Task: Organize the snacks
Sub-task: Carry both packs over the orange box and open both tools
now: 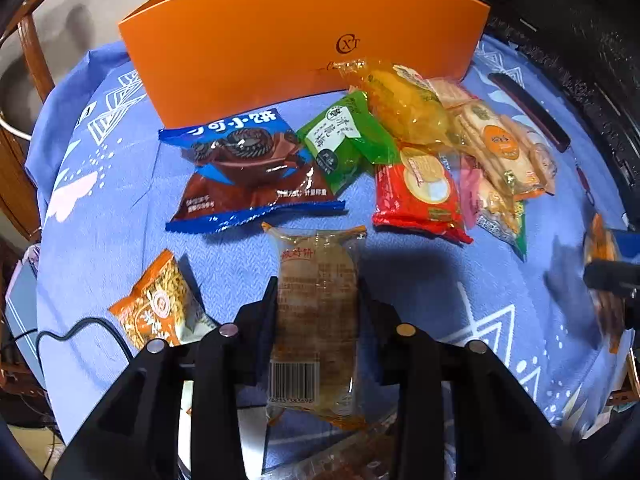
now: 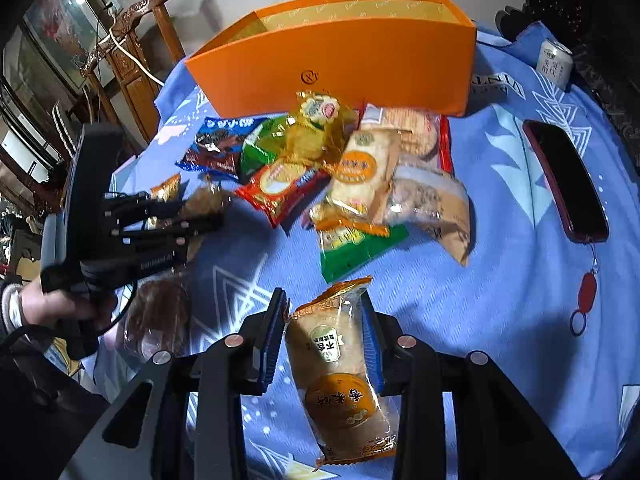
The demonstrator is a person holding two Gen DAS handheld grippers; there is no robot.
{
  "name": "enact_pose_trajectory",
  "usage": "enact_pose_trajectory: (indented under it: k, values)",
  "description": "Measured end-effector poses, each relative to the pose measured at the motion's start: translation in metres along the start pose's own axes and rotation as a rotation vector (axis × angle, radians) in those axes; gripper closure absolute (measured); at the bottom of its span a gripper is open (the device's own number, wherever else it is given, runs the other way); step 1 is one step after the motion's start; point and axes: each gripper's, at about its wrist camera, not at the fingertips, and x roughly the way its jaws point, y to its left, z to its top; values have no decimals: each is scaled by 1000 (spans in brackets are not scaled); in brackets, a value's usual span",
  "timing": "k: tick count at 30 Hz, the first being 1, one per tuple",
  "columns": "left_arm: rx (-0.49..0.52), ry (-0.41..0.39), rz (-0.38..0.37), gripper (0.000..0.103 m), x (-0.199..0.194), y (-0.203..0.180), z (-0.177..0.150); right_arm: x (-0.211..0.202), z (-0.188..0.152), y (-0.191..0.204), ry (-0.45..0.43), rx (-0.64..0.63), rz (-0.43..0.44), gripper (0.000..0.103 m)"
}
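One orange box [image 2: 332,68], one phone [image 2: 566,180], one can [image 2: 554,60], left gripper [image 1: 318,300] clamped on a clear cake packet [image 1: 316,320], right gripper [image 2: 326,332] clamped on a biscuit packet [image 2: 340,376], one blue cookie bag [image 1: 248,176]

Overhead light casts hard shadows on the blue tablecloth [image 1: 120,208] and glares off snack wrappers [image 2: 352,168], while fisheye edges bend, darken and blur.

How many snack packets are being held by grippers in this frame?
2. A clear-wrapped pastry packet is clamped in the left gripper; a cake packet with an orange label is clamped in the right gripper. The rest lie loose on the blue cloth.
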Motion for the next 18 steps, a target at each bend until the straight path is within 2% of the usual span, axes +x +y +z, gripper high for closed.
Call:
enact_pose_trajectory:
  k: [5,11,18]
  values:
    - [-41,-64,-7,68,-30,16,0,2,12,10,-28,-3,9,67]
    - [-84,-151,-4,68,-72,31,14,-15,28,17,-94,1,23,67]
    - [-106,-282,-14,68,-118,48,67,-45,69,23,-236,18,58,67]
